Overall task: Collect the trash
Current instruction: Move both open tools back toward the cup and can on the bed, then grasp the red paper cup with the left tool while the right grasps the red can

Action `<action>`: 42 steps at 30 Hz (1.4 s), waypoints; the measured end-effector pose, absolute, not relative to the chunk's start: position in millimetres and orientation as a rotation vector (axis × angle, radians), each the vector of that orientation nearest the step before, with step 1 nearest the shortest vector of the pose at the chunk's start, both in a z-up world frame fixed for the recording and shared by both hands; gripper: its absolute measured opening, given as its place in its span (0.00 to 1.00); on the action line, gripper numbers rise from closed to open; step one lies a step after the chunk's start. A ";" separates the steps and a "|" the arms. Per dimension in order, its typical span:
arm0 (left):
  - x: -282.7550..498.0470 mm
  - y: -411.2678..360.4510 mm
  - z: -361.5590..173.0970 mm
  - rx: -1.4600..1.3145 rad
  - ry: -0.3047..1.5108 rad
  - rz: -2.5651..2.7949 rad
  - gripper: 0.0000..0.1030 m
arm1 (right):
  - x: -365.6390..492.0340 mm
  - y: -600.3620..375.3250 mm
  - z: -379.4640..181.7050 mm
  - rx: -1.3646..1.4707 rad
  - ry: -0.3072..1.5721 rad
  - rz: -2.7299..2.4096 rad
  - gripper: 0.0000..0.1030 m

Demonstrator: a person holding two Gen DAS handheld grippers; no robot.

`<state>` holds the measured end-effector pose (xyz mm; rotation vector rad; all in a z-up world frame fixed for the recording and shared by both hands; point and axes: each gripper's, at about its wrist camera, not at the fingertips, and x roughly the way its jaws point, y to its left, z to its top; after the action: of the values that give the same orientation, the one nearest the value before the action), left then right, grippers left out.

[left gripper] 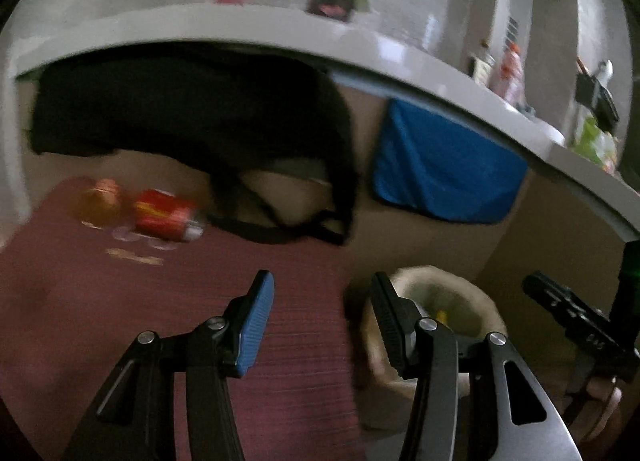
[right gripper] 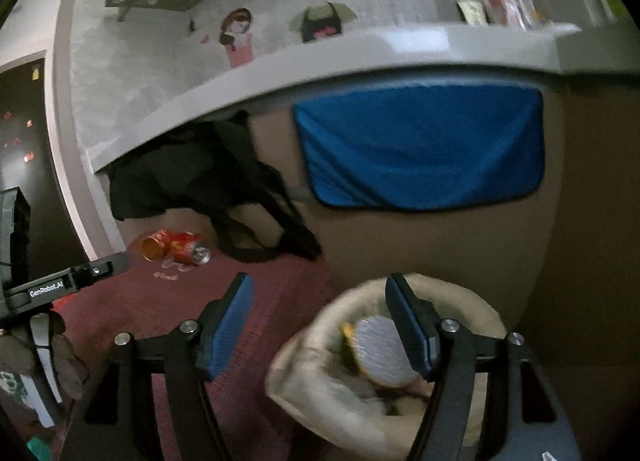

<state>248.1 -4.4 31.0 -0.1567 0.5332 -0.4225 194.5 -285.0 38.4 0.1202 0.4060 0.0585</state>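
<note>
Glossy metal can [right gripper: 188, 247]; matt woven red mat [right gripper: 280, 301]; blue cloth [right gripper: 424, 149]; ribbed claw pads [right gripper: 234, 325].

Open red rug [right gripper: 256, 285] is seen between the right tool [right gripper: 320, 325] and the cans [right gripper: 176, 247]. Overhead room is limited by the counter [right gripper: 360, 57]. The way behind the cans is blocked by a hanging black bag [right gripper: 208, 181]. The bin [right gripper: 316, 393] stands just right.

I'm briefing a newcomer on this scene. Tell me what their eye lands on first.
The bright blue cloth hanging under the counter edge stands out most. Next, the red and yellow cans lying on the dark red mat at the left. Close by, a beige bin holds a can, with the open right gripper above it.
</note>
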 end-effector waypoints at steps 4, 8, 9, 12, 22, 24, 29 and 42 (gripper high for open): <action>242.5 59.0 39.8 -0.180 0.487 -0.326 0.50 | 207.4 -241.9 41.5 0.111 0.429 0.127 0.69; 241.3 116.6 43.2 -0.205 0.451 -0.231 0.50 | 232.4 -183.3 34.3 0.055 0.483 0.232 0.69; 242.0 131.8 43.2 -0.209 0.439 -0.202 0.50 | 238.6 -169.5 32.0 0.037 0.488 0.249 0.69; 248.5 169.3 41.3 -0.218 0.406 -0.136 0.50 | 262.2 -125.6 23.5 -0.024 0.511 0.313 0.69; 318.3 240.8 7.3 -0.238 0.444 -0.072 0.50 | 377.1 -19.2 -13.9 -0.195 0.581 0.387 0.68; 336.5 244.7 0.8 -0.240 0.464 -0.081 0.50 | 403.4 -12.3 -20.5 -0.177 0.598 0.370 0.68; 391.9 251.6 -24.6 -0.225 0.513 -0.090 0.50 | 468.9 -12.0 -43.3 -0.021 0.674 0.321 0.68; 536.6 235.4 -81.2 -0.255 0.698 -0.082 0.51 | 517.8 -43.3 -76.5 0.197 0.743 0.280 0.68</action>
<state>536.6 235.4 -81.2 -0.2550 0.6976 -0.0821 517.8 -43.3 -76.5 0.1965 0.7430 0.2801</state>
